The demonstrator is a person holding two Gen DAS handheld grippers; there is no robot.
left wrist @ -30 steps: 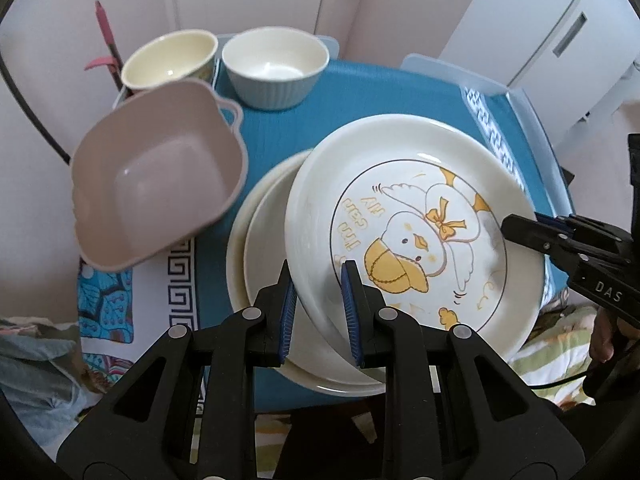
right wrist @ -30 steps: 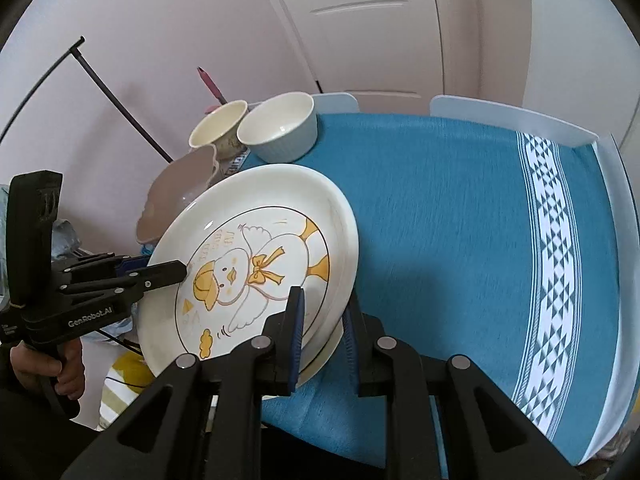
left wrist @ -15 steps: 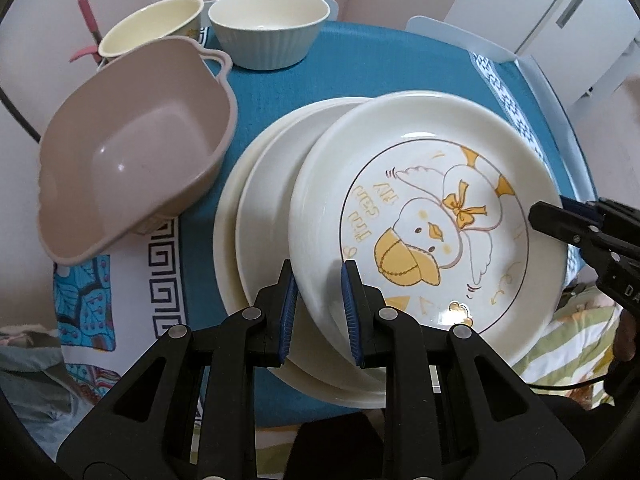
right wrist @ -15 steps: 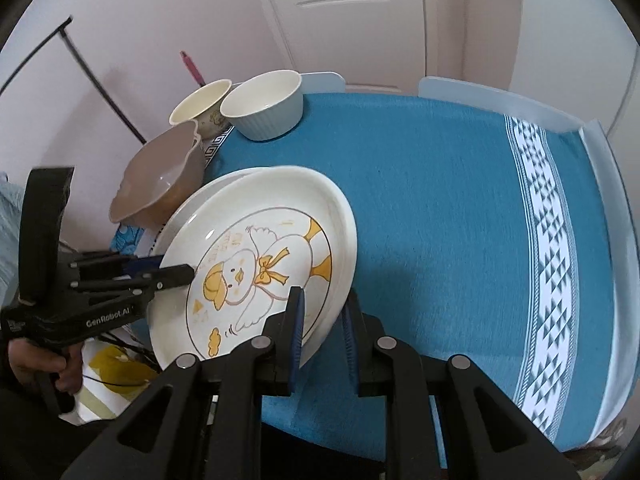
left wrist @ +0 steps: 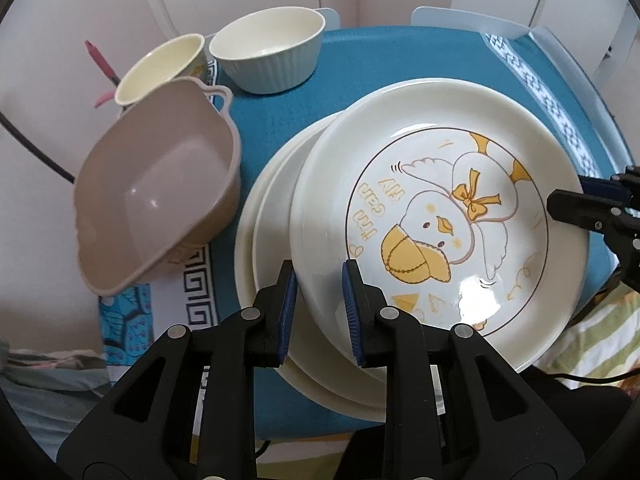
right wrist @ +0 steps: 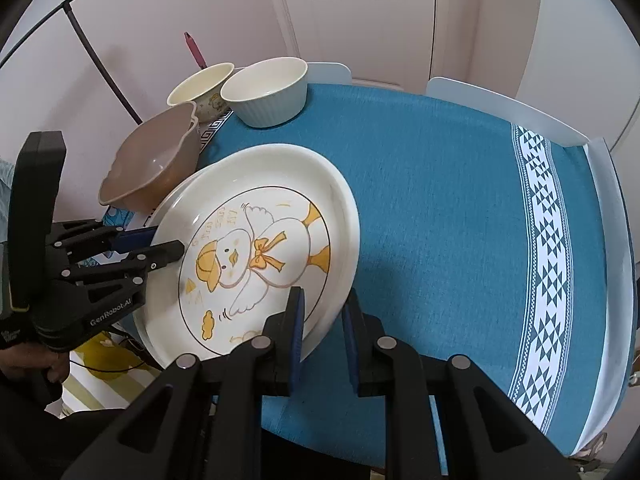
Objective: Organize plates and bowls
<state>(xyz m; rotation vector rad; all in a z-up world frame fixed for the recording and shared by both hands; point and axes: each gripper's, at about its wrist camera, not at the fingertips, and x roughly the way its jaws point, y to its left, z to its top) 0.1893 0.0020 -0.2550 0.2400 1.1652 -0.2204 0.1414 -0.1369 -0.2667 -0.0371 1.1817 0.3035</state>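
Note:
A cream plate with a yellow duck drawing (left wrist: 440, 216) is held at opposite rims by both grippers. My left gripper (left wrist: 318, 300) is shut on its near rim; my right gripper (right wrist: 322, 322) is shut on the other rim. The duck plate (right wrist: 260, 240) sits tilted just above a stack of plain cream plates (left wrist: 264, 240) on the blue tablecloth (right wrist: 440, 200). A brown handled bowl (left wrist: 160, 200) lies left of the stack. A ribbed pale bowl (left wrist: 268, 52) and a cream cup-shaped bowl (left wrist: 160, 68) stand behind it.
A white patterned band (right wrist: 548, 240) runs across the tablecloth on the right. White chair backs (right wrist: 500, 108) stand at the far table edge. A black stand pole (right wrist: 100, 64) and a pink stick (right wrist: 194, 48) rise by the wall on the left.
The duck plate, held by both grippers, has come lower and closer to the plain plate stack. The views have shifted slightly; both grips are unchanged.

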